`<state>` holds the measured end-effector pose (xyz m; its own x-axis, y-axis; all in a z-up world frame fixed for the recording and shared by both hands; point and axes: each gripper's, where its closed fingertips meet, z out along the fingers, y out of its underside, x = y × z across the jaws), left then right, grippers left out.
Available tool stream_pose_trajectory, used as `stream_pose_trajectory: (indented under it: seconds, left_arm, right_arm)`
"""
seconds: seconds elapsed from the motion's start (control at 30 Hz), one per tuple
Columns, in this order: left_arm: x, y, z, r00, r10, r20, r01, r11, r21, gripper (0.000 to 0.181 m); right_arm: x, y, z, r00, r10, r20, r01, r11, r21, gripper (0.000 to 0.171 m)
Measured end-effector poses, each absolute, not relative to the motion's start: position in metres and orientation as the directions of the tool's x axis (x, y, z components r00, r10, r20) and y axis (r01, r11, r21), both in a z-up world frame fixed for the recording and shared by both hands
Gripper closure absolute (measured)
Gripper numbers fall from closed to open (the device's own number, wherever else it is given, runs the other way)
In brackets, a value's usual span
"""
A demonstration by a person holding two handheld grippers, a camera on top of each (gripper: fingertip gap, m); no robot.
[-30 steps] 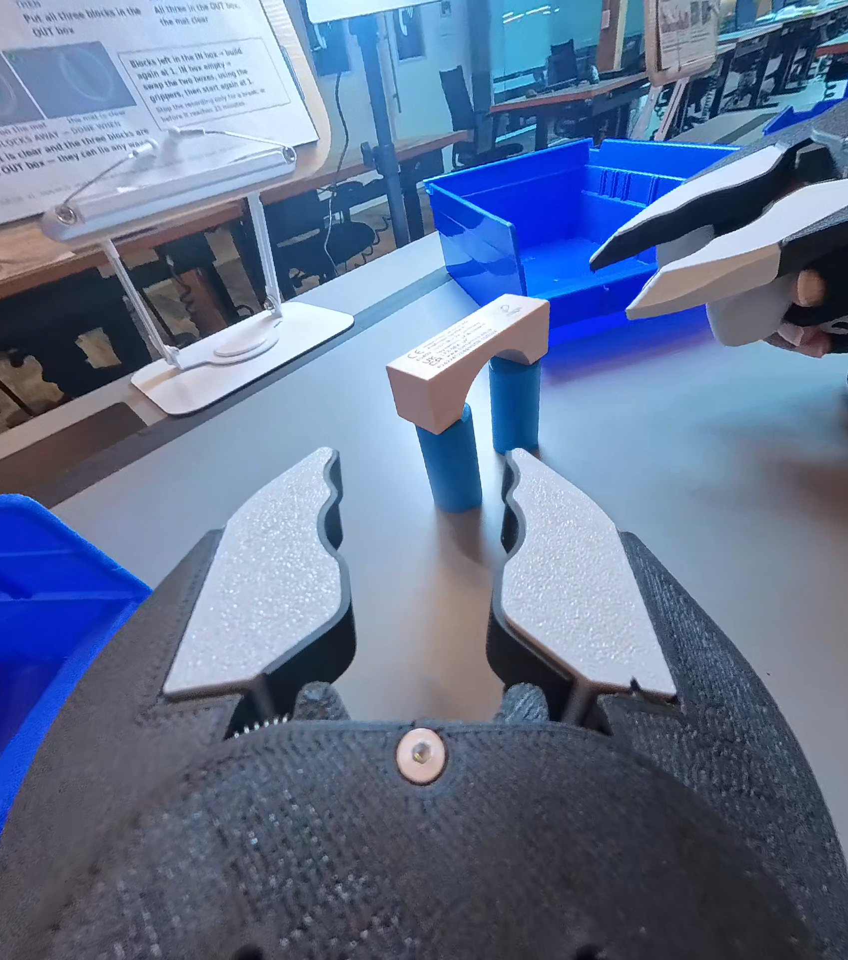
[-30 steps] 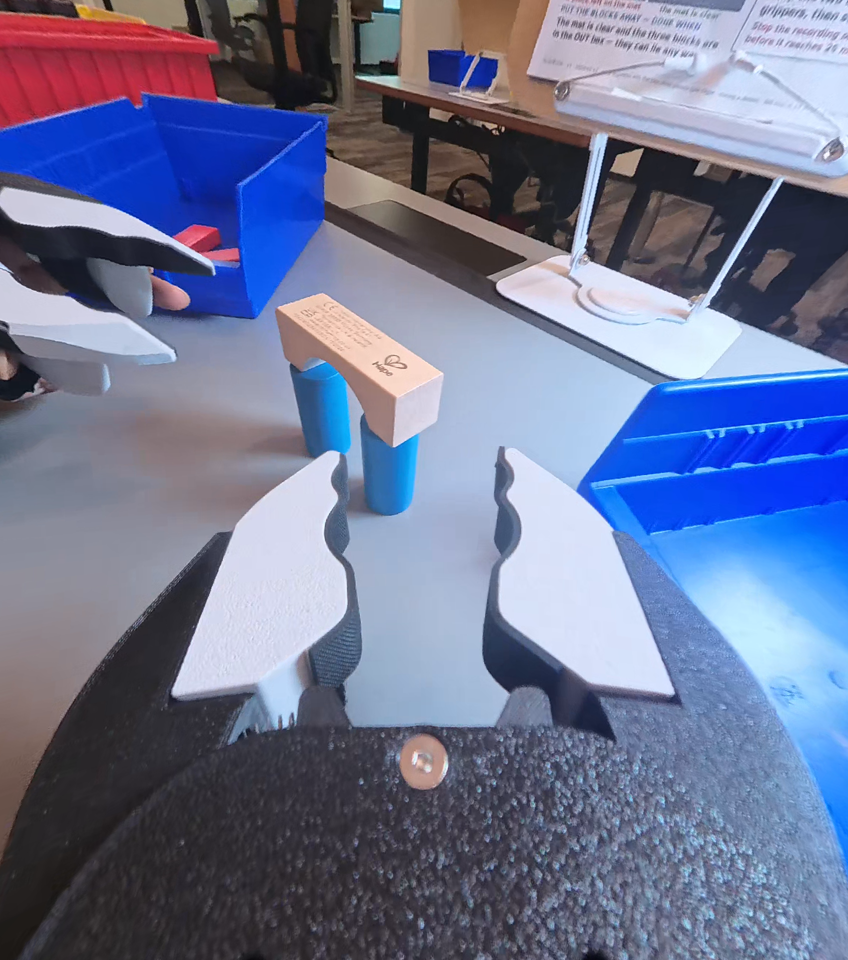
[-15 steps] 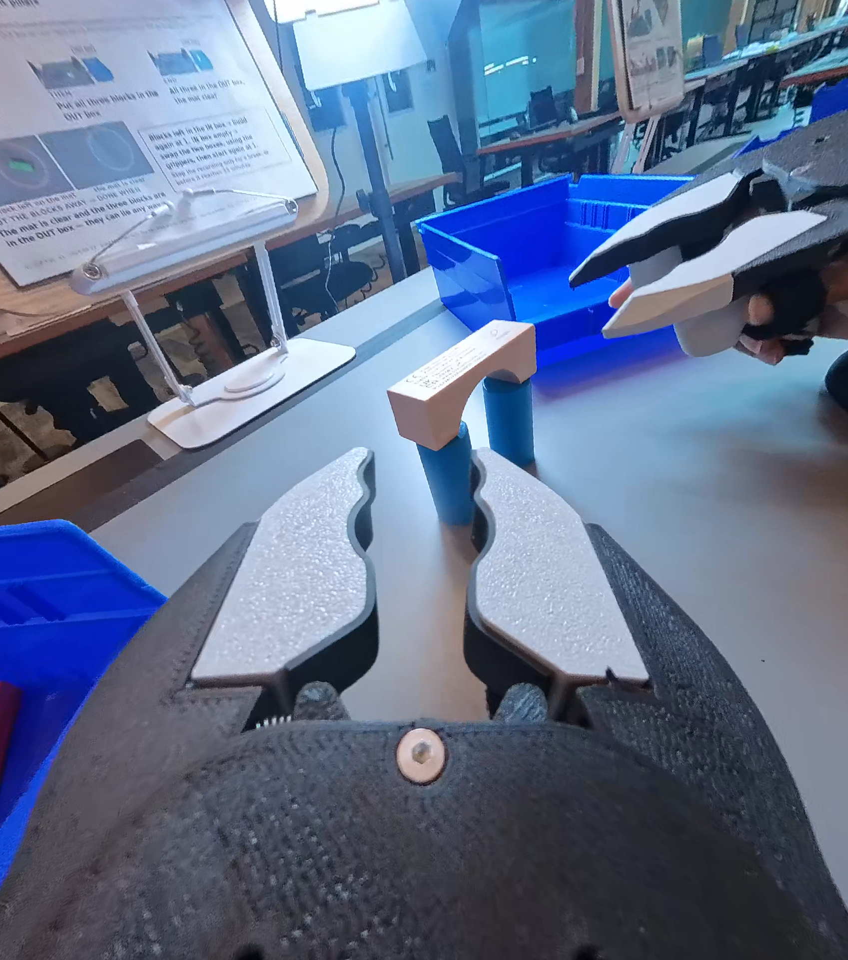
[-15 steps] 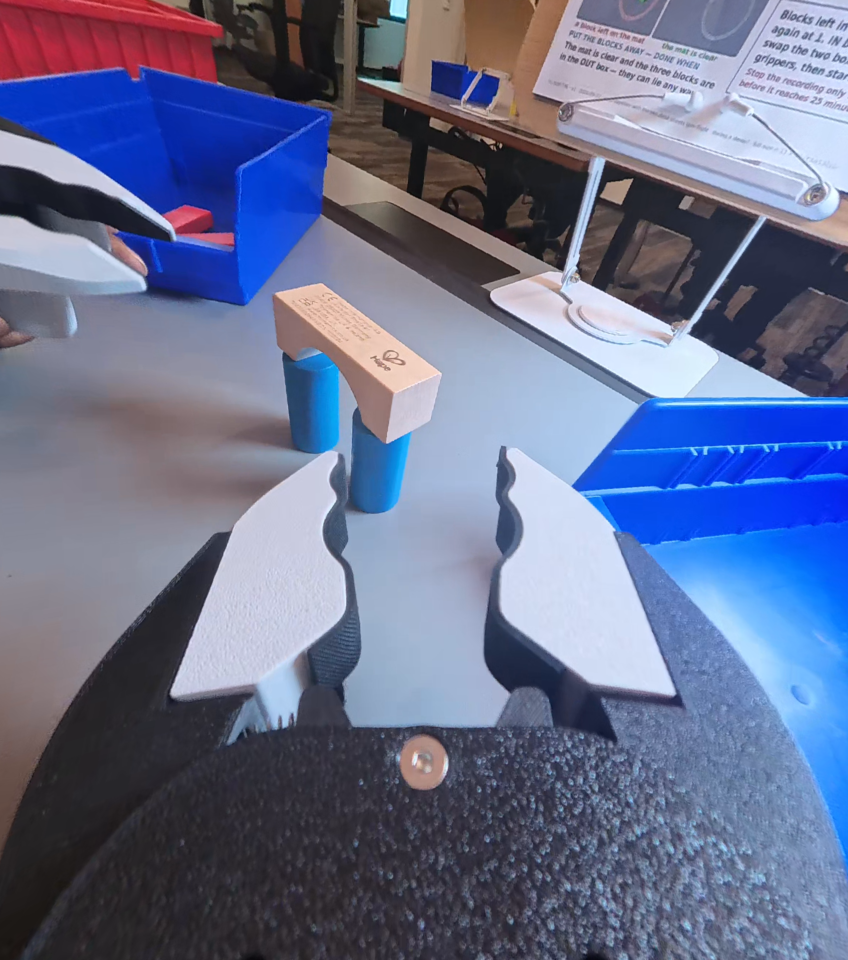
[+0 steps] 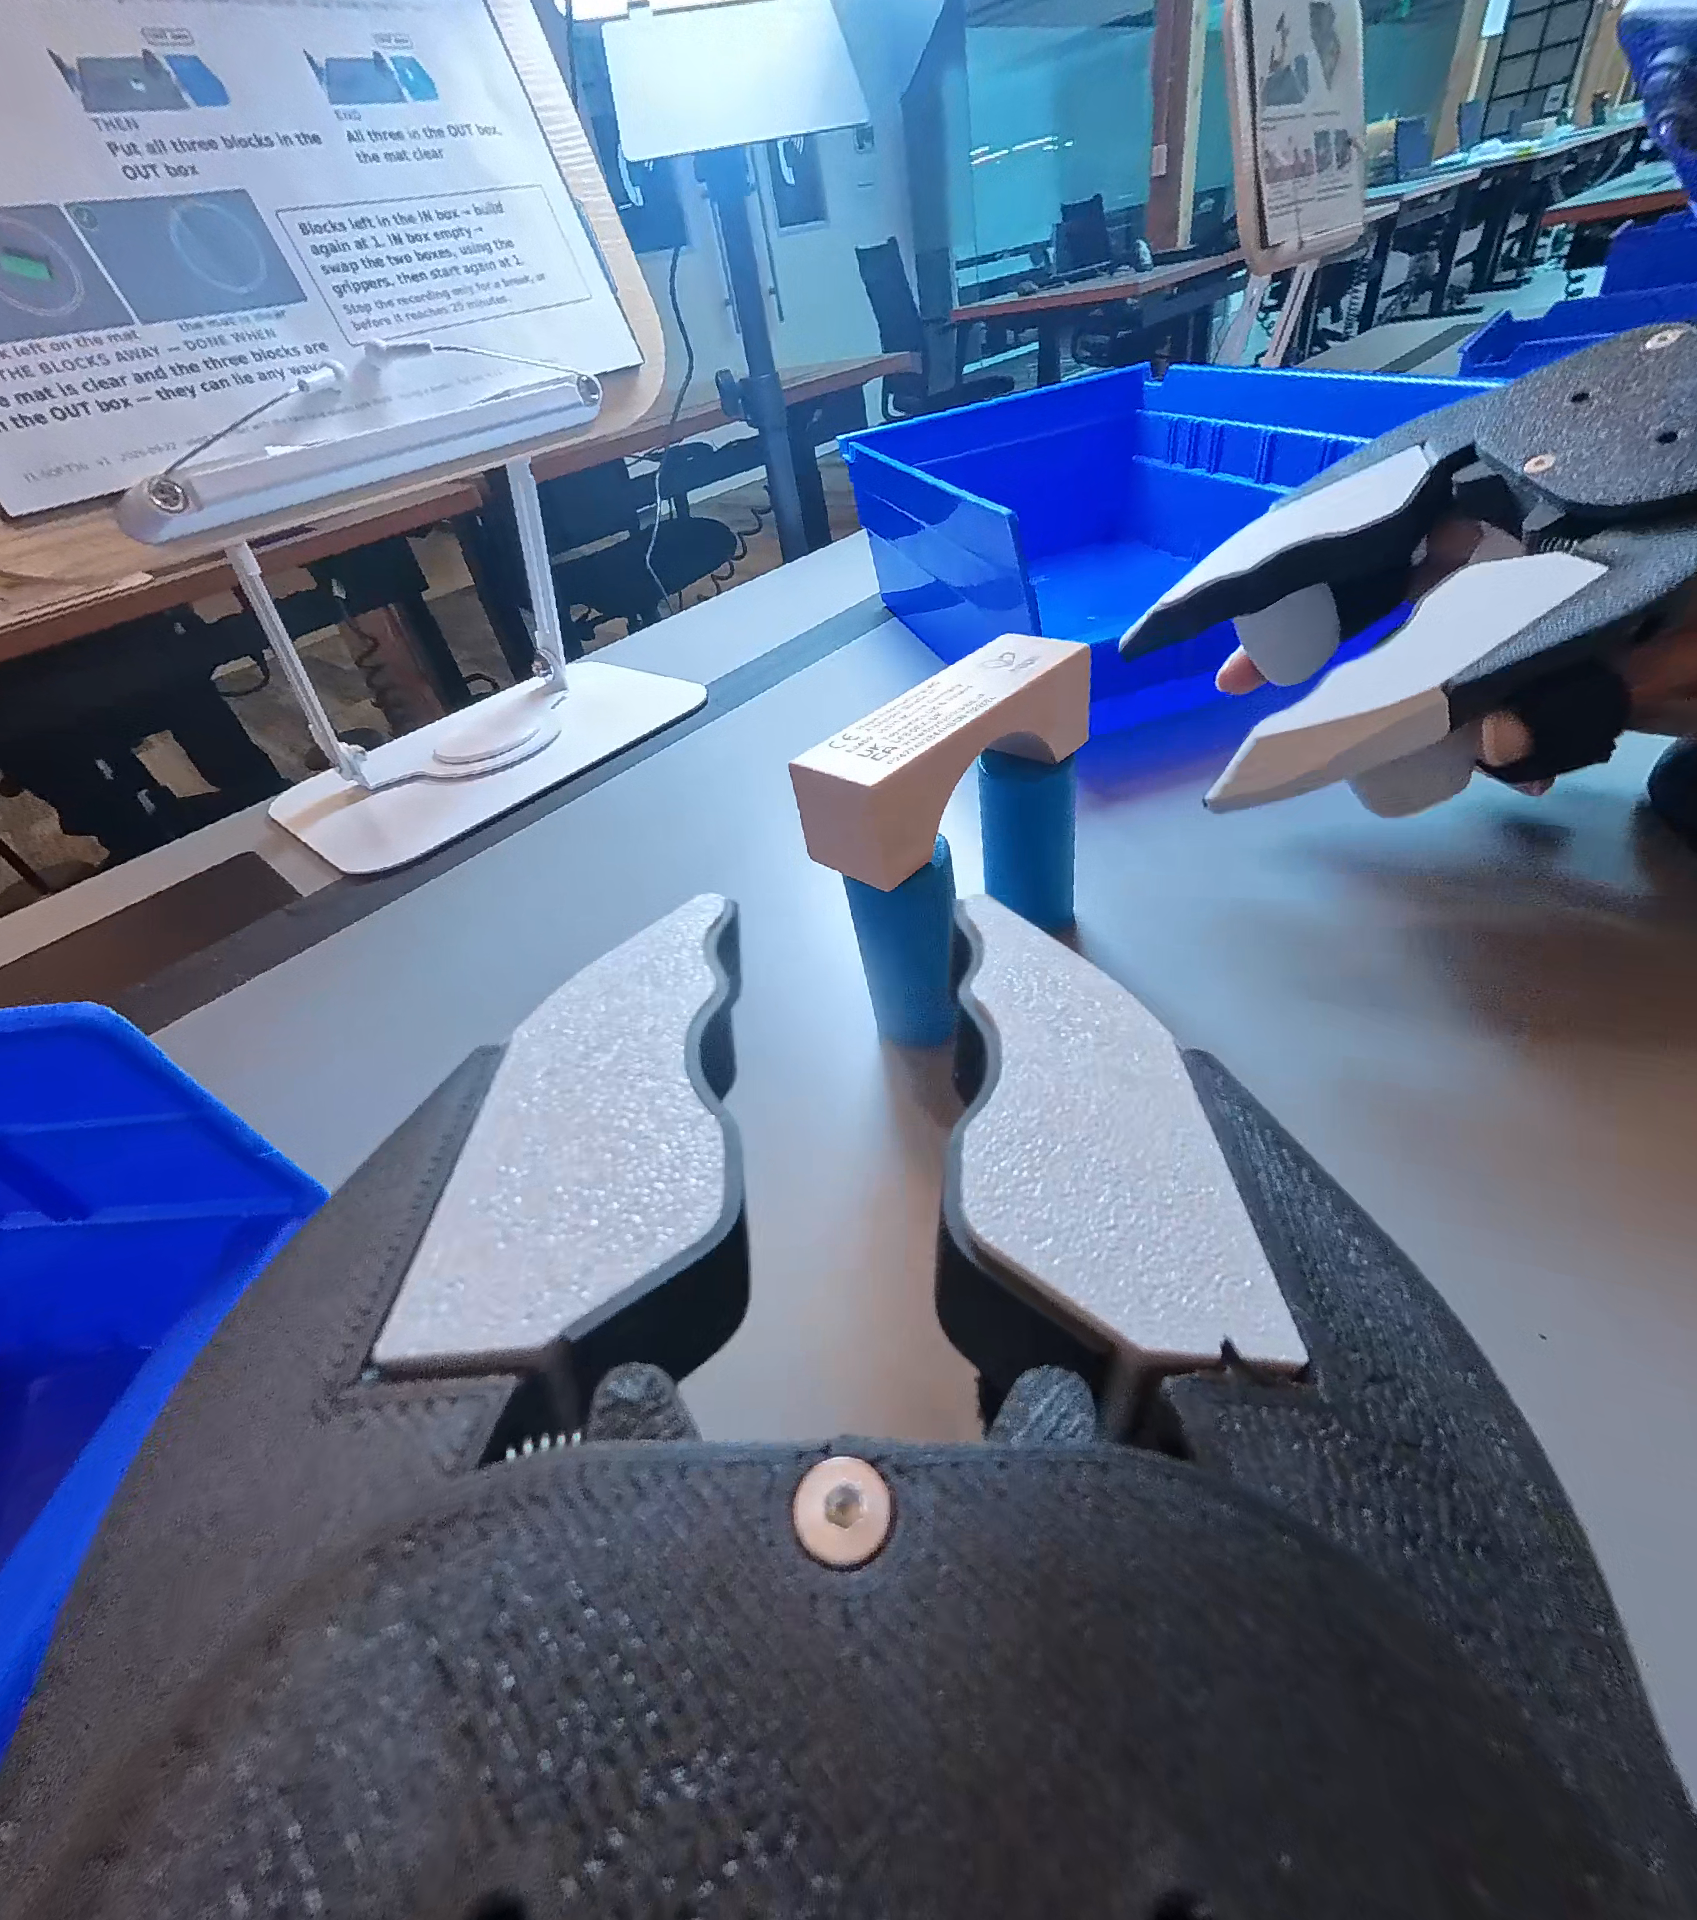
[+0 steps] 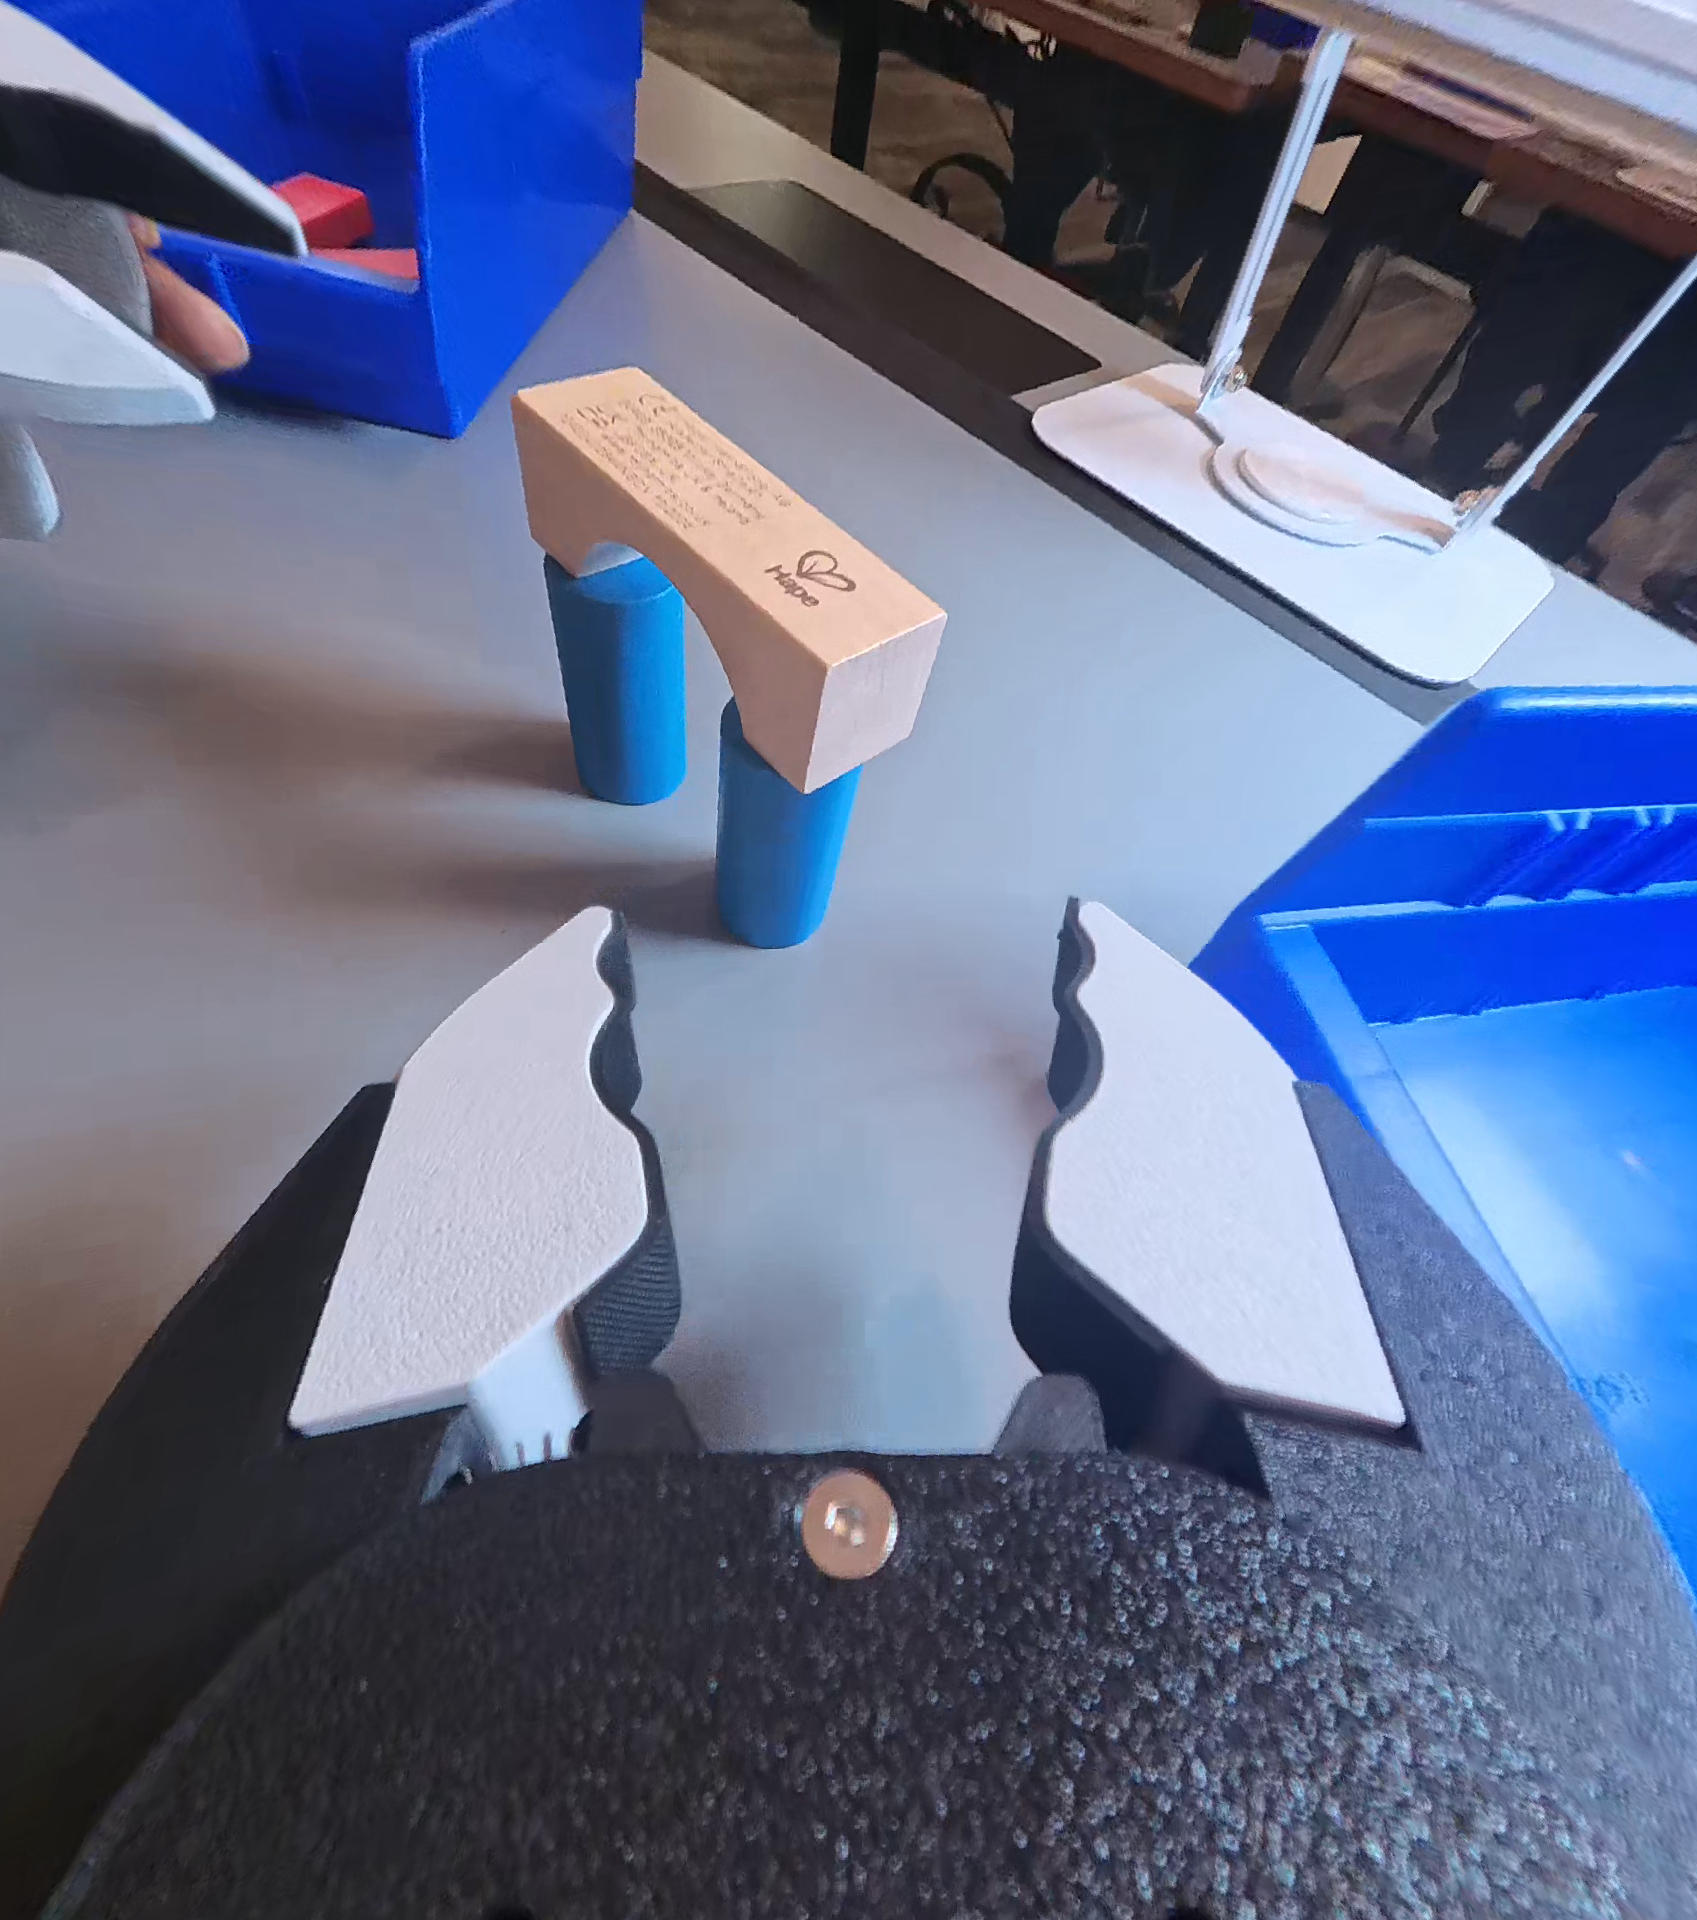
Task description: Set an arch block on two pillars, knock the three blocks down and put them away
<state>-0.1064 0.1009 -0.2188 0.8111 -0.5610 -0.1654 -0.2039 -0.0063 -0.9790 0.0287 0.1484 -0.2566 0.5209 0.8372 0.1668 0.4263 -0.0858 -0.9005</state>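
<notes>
On the grey table (image 6: 200, 935) the arch (image 6: 719, 561) sat across two blue pillars (image 6: 782, 831), upright, between two blue bins (image 5: 1031, 520). Left gripper (image 5: 849, 956) was low, jaws parted, tips beside the near pillar. Right gripper (image 6: 844, 935) was spread wide, holding nothing.

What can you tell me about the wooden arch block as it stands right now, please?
The arch block is pale, unpainted wood, with a flat top bearing small dark print and a logo, square-cut ends and a curved cut-out beneath. It lies level across two upright blue pillars, one foot on each, on the grey table. Neither gripper touches it.
</notes>
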Motion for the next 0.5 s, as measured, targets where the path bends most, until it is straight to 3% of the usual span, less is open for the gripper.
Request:
stream_pose_trajectory:
  seconds: [0.17, 0.5]
  left_arm:
    - [-0.106, 0.105, -0.227, 0.813, -0.570, -0.117, -0.188, -0.067, -0.980, 0.116]
    - [-0.095, 0.106, -0.252, 0.782, -0.619, -0.067, -0.231, -0.188, -0.955, 0.099]
  right_arm:
    - [0.017, 0.150, -0.269, 0.520, 0.842, 0.145, 0.451, -0.127, -0.884, 0.084]
    - [-0.002, 0.148, -0.280, 0.496, 0.852, 0.169, 0.501, -0.121, -0.857, 0.079]
